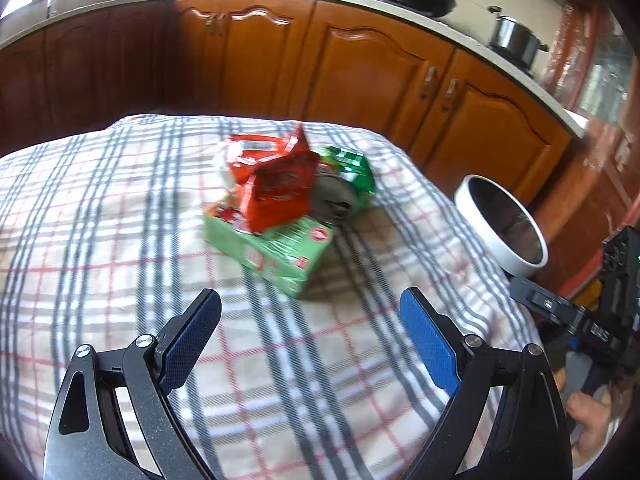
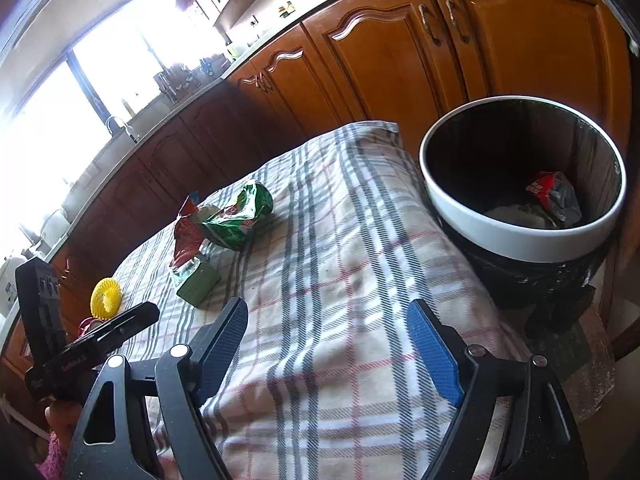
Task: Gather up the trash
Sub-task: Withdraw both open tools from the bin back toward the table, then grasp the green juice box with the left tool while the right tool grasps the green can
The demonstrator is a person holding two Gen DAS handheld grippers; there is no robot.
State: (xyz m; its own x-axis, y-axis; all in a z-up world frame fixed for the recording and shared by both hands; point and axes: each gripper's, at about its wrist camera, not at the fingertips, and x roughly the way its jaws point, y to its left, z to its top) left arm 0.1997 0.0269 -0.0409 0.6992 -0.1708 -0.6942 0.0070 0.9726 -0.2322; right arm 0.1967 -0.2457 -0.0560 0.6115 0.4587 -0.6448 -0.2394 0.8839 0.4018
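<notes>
Both sets of tongs are spread wide with nothing between their blue pads. The left tongs (image 1: 310, 312) hang over the plaid-covered surface (image 1: 100, 240), pointing at the heap of trash just ahead. The right tongs (image 2: 326, 324) hover above bare cloth, with the bin (image 2: 520, 240) near on their right.

The heap sits in the middle of the cloth: a crumpled red wrapper (image 1: 276, 184) on top, a green box (image 1: 280, 256) beneath it, a green packet (image 1: 352, 172) behind and a dark wad (image 1: 334, 200) tucked between them. A yellow ribbed disc (image 2: 106, 296) lies apart near the far edge — trash or not, I cannot tell.

Inside the bin a red-and-silver wrapper (image 2: 554, 196) already lies on pale scraps. So collecting has begun, but most remains — the whole heap is untouched on the cloth.
</notes>
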